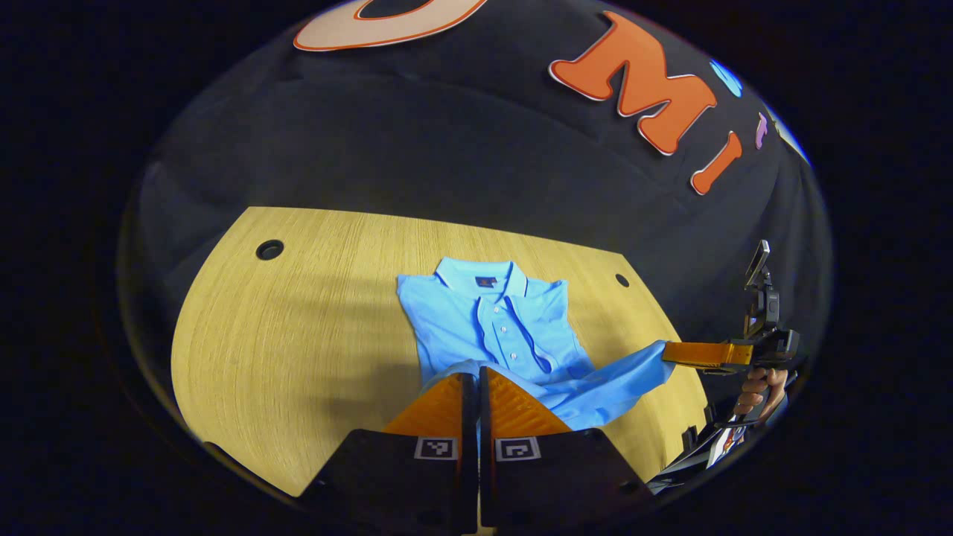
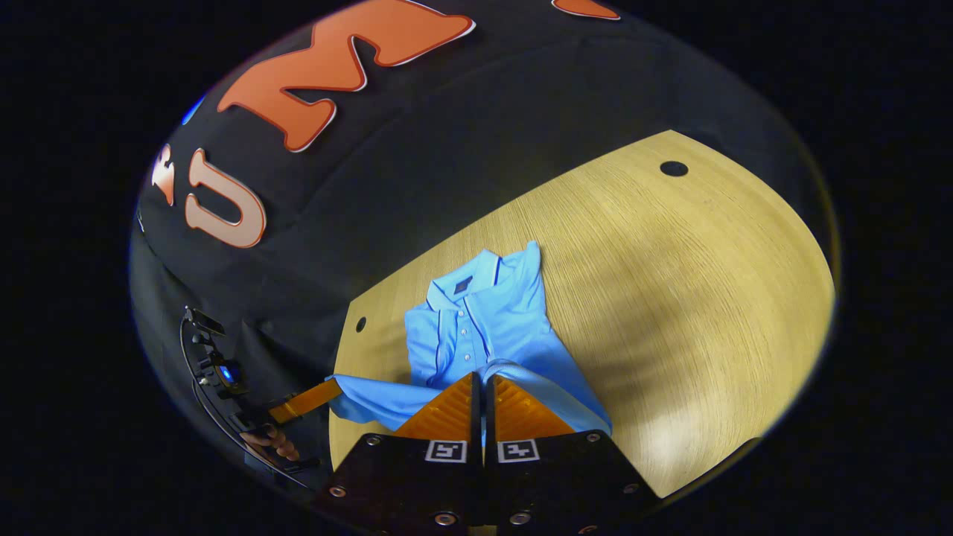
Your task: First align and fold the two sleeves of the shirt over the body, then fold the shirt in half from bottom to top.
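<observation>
Two tools, left tool and right tool, each pinch the shirt hem, collar lying straight ahead across the bench.

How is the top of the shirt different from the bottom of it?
The collar lies flat on the table; the bottom edge is lifted off it. No gripper touches the collar; the left gripper and right gripper both pinch the bottom edge. Both are blue.
</observation>
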Motion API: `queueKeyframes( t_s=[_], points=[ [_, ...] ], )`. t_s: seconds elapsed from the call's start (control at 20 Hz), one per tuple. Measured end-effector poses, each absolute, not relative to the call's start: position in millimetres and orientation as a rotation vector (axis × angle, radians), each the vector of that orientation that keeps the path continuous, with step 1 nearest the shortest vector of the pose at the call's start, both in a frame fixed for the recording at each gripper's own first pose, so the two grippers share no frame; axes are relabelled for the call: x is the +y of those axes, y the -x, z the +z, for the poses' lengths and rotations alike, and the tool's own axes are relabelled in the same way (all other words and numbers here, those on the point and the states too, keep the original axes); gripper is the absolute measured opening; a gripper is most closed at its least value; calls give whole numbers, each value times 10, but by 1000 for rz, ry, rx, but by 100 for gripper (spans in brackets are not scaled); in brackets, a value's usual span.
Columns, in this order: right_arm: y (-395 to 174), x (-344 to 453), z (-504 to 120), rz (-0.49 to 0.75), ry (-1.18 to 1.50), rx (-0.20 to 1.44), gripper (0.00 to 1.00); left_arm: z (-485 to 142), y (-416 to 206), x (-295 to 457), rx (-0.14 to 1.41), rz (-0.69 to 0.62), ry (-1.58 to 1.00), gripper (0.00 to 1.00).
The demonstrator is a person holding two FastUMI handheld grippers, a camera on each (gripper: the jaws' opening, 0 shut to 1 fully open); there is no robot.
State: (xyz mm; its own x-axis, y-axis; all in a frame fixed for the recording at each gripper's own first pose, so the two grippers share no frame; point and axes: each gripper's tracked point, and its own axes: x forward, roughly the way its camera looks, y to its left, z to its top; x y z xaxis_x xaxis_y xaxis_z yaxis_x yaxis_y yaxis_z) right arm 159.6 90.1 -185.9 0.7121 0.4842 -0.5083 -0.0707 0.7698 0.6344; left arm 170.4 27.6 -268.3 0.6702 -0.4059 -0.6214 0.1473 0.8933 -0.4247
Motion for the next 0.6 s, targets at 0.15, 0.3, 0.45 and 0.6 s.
queueKeyframes(
  t_s=[0.15,0.3,0.45,0.6],
  points=[
    [-2031,897,-1759,319,-617,695,1,-2688,-2195,315,750,-323,352,5],
    [-2437,896,-1707,313,-598,677,1,-2784,-2650,384,732,-312,325,5],
    [-2796,957,-1698,311,-598,686,1,-2882,-3106,447,703,-263,297,5],
    [-3164,945,-1766,280,-582,690,1,-2983,-3512,518,693,-206,312,5]
  ],
)
